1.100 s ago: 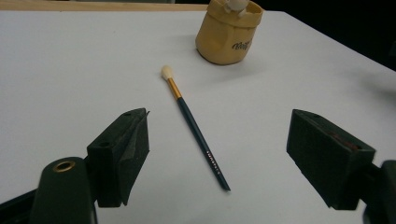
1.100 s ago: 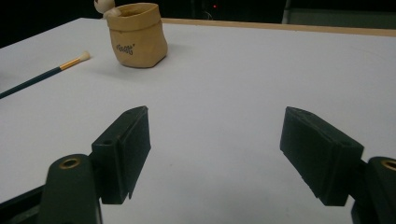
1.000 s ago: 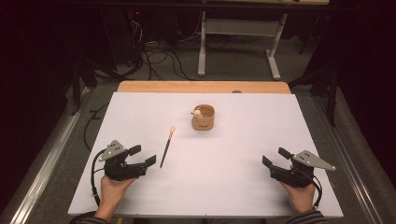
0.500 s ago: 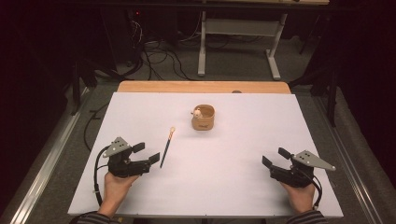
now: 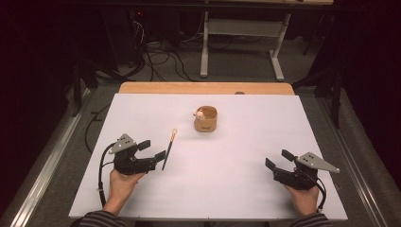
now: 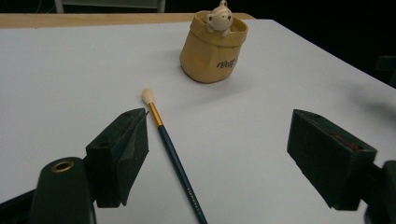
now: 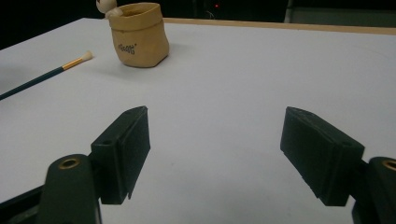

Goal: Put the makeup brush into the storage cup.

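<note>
Hands: we see a person's hands at the near edge of the desk, one gripper in each.
Left gripper: we find the left gripper near-left on the white desk top, its fingers released and spread wide, pointing right and a little far.
Fingers of the left gripper: in the left gripper view one black pad sits just beside the paintbrush shaft, and we cannot tell whether it touches; the other pad is well apart to the right.
Right gripper: we find the right gripper near-right, fingers released and wide apart, with bare desk between them, pointing left and far.
Paintbrush: the paintbrush lies flat on the desk between the left gripper's fingers, near the left one; its dark blue-green handle points near, its gold ferrule and pale tip point far, toward the pot.
Pot: a small tan pot stands upright past the brush tip, about mid-desk, with writing on its side.
Figure: we see a small pale animal figure peeking over the pot's rim.
Far edge: a wooden strip runs along the desk's far side.
</note>
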Demonstrator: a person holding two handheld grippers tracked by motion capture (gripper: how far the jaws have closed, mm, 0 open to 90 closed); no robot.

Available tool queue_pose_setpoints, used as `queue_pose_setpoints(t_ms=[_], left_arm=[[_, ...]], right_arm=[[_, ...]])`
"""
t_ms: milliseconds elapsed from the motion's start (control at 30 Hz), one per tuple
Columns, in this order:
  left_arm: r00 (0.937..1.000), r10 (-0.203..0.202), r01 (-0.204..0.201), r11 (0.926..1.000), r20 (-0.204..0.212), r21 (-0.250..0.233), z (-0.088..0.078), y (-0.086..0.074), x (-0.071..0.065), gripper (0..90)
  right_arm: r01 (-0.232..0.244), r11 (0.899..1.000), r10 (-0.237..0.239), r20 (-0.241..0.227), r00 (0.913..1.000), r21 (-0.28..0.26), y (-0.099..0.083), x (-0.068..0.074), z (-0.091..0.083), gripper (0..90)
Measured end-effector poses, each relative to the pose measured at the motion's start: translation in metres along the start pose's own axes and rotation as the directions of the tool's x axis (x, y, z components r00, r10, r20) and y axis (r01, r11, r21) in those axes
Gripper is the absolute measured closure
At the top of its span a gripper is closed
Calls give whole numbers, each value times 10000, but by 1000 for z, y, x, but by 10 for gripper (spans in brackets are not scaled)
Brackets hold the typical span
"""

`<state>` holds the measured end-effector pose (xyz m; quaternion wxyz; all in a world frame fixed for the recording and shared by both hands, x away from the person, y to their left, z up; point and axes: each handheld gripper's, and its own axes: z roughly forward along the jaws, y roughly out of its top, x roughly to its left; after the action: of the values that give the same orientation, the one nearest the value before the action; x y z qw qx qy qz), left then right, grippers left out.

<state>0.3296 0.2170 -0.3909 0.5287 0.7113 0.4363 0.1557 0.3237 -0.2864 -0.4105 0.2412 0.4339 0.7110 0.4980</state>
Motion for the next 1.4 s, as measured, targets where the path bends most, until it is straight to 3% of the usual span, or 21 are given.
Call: queue_pose_setpoints(t_ms=[467,633,833,967,1400], left_arm=[[9999,122,-122,9999,-68,-46,14,11,-2,207],[9987,435,-437,9990,-268,-45,20,15,-3,200],[9984,466,-467,9989,-325,-32,26,21,-2,205],[9982,552,-547,9982,-250,226,30,26,-1,255],[9976,522,-508,9982,-462,306,45,36,0,251]], right_arm=[[49,10000,-49,-19,10000,-39,0,-1,0,256],[47,10000,-47,-47,10000,-38,0,-1,0,256],[-12,10000,12,-26,10000,19,0,0,0,255],[11,10000,-11,-27,10000,15,0,0,0,254],[59,10000,-59,-89,9999,30,0,0,0,254]])
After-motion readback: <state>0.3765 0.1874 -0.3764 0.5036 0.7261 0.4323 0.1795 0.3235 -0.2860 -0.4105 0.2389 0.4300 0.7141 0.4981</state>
